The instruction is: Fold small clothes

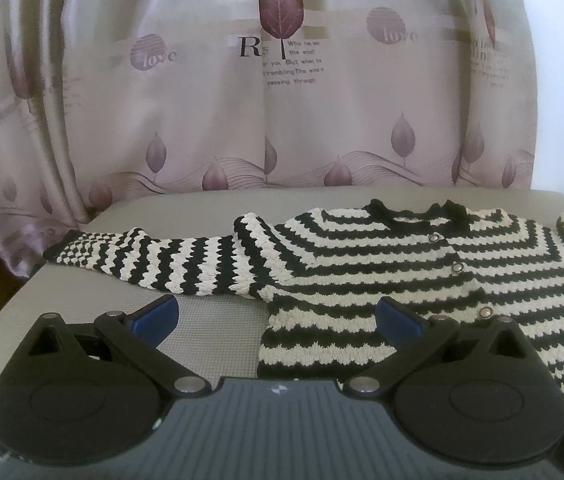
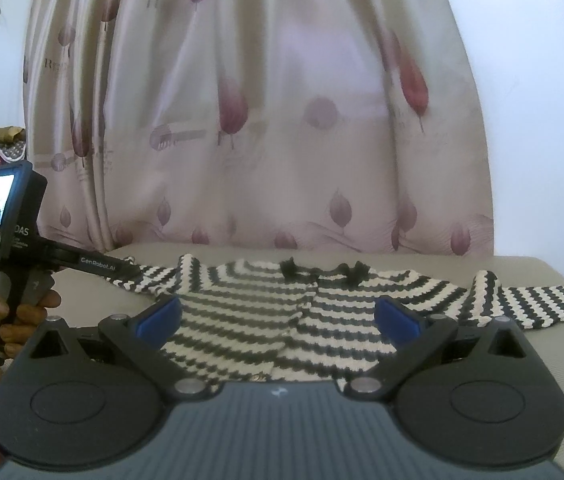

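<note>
A small black-and-white striped knit cardigan lies flat on the grey padded surface, buttons up, both sleeves spread out. It also shows in the right wrist view. My left gripper is open and empty, just above the cardigan's lower left hem, below the left sleeve. My right gripper is open and empty over the cardigan's lower body. The right sleeve stretches to the right. The left gripper's body and the hand that holds it show at the left of the right wrist view.
A pink leaf-print curtain hangs right behind the surface. The surface's left edge and far edge are close to the sleeves. A white wall stands at the right.
</note>
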Motion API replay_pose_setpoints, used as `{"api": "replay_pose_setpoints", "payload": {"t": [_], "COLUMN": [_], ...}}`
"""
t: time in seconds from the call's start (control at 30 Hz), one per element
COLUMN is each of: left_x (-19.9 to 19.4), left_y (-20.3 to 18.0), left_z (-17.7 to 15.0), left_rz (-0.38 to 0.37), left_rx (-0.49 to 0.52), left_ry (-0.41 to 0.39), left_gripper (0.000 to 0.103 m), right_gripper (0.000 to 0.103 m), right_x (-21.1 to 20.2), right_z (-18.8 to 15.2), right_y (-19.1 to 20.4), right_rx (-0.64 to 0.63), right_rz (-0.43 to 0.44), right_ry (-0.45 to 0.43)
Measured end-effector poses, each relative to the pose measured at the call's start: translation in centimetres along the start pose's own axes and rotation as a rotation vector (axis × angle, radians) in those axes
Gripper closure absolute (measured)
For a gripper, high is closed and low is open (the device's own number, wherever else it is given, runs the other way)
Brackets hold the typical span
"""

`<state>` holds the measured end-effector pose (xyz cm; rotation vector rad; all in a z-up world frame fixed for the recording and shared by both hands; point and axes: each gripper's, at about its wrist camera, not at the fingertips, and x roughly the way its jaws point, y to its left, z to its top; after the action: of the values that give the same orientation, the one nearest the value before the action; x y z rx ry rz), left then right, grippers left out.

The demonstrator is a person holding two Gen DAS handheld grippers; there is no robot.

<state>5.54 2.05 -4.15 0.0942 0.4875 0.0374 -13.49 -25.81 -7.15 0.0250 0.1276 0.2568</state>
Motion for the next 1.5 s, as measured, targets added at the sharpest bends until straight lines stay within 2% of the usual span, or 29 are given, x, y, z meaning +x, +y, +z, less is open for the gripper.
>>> {"api": "replay_pose_setpoints", "payload": {"t": [0.9, 1.1, 1.4, 1.5], "left_x": [4.8, 6.8, 9.5, 10.6], "left_y": [2.2, 4.1, 7.9, 9.6], "left_z": [-0.6, -0.6, -0.1, 0.1], "left_rz": [0.006, 0.021, 0.091, 0.09], "left_rx": [-0.034, -0.046, -0.056, -0.065], "left_ry": [0.065, 0.086, 0.093, 0.091], "left_gripper": [0.0, 0.0, 0.0, 0.0], "right_gripper": [0.0, 0.0, 0.0, 0.0], "right_x": [4.2, 5.6, 7.6, 8.1], "right_z": [-0.6, -0.7, -1.2, -1.4], "right_y": [1.1, 1.8, 2.9, 3.2], "right_rx": [-0.008, -0.018, -0.031, -0.039], "right_rz": [0.039, 0.053, 0.075, 0.079], "right_ry": [0.09, 0.117, 0.163, 0.176]}}
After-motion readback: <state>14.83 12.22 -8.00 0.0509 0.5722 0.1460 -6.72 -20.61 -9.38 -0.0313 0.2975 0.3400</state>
